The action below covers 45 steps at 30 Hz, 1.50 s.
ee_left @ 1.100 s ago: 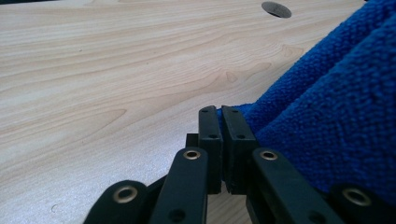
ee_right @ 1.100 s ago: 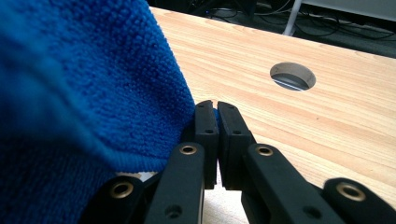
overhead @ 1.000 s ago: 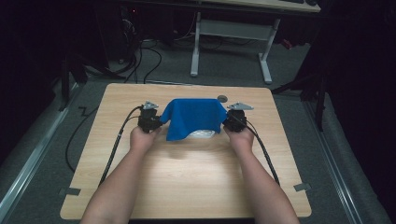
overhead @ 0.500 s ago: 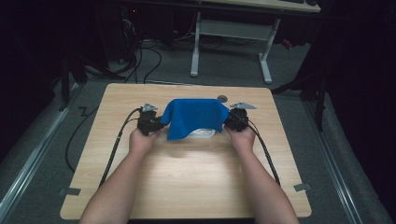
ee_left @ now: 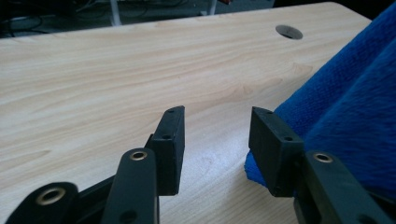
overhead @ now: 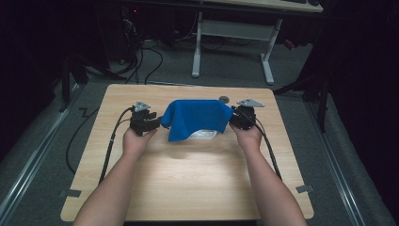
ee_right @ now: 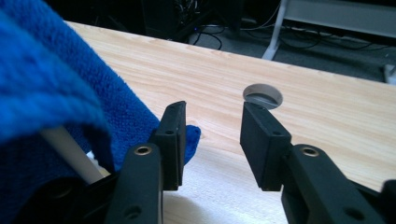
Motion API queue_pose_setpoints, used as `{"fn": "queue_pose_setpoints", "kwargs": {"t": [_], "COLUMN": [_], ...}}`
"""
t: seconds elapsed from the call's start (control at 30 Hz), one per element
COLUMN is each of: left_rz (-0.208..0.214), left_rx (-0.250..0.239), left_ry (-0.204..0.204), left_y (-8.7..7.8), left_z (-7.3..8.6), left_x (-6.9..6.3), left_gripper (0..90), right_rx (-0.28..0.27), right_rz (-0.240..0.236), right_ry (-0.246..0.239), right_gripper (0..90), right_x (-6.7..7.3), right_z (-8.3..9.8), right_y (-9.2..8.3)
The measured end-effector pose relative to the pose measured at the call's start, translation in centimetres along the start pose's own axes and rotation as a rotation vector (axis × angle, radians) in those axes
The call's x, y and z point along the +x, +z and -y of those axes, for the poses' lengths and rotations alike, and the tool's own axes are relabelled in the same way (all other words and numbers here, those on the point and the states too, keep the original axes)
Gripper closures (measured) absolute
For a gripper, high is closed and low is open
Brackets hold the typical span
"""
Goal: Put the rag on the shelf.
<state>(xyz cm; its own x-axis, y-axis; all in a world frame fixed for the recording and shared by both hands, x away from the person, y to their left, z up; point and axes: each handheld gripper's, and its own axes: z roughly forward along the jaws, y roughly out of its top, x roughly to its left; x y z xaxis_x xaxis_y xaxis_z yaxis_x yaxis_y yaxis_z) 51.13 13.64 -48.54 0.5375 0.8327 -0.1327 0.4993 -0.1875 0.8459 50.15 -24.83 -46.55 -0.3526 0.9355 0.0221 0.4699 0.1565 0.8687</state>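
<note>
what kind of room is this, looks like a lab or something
Probably a lab or workshop recording setup: a bare wooden table on grey carpet, loose cables on the floor, and a white-legged desk frame behind in a dark room.

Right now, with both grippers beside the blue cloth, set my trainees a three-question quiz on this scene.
1. True or false: the left gripper pinches the blue cloth.
2. What lies partly under the cloth? A) a white object B) a red cup C) a book
3. What round feature marks the table behind the cloth?

Key: 1 false, its jaws have just been opening, nothing between them. 2 A. 3 a cable hole.
</note>
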Motion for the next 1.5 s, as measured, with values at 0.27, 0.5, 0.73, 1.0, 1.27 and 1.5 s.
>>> {"fn": "queue_pose_setpoints", "kwargs": {"t": [0.27, 0.5, 0.73, 1.0, 1.27, 1.5], "left_rz": [-0.032, -0.059, -0.073, -0.076, -0.064, -0.016], "left_rx": [-0.013, -0.023, -0.051, -0.061, -0.061, -0.037], "left_ry": [0.026, 0.032, 0.037, 0.052, 0.042, 0.027], "left_y": [-1.1, -2.1, -3.9, -6.2, -8.5, -10.4], "left_z": [-0.3, -0.2, 0.0, 1.1, 3.0, 6.2], "left_x": [0.1, 0.4, 0.6, 0.9, 0.9, -0.4], "left_gripper": [52.9, 49.4, 45.8, 43.7, 42.3, 38.7], "right_rx": [-0.041, -0.038, -0.052, -0.06, -0.077, -0.049], "right_rz": [0.009, 0.01, 0.008, 0.025, 0.029, 0.002], "right_ry": [-0.034, -0.046, -0.06, -0.062, -0.081, -0.11], "right_gripper": [56.2, 52.0, 47.9, 45.9, 43.1, 38.0], "right_x": [-0.3, -0.6, -0.5, -0.7, -0.8, 0.4], "right_z": [-0.8, -0.8, -0.6, 0.4, 1.3, 2.7], "right_y": [-1.7, -2.6, -3.9, -5.5, -7.7, -10.2]}}
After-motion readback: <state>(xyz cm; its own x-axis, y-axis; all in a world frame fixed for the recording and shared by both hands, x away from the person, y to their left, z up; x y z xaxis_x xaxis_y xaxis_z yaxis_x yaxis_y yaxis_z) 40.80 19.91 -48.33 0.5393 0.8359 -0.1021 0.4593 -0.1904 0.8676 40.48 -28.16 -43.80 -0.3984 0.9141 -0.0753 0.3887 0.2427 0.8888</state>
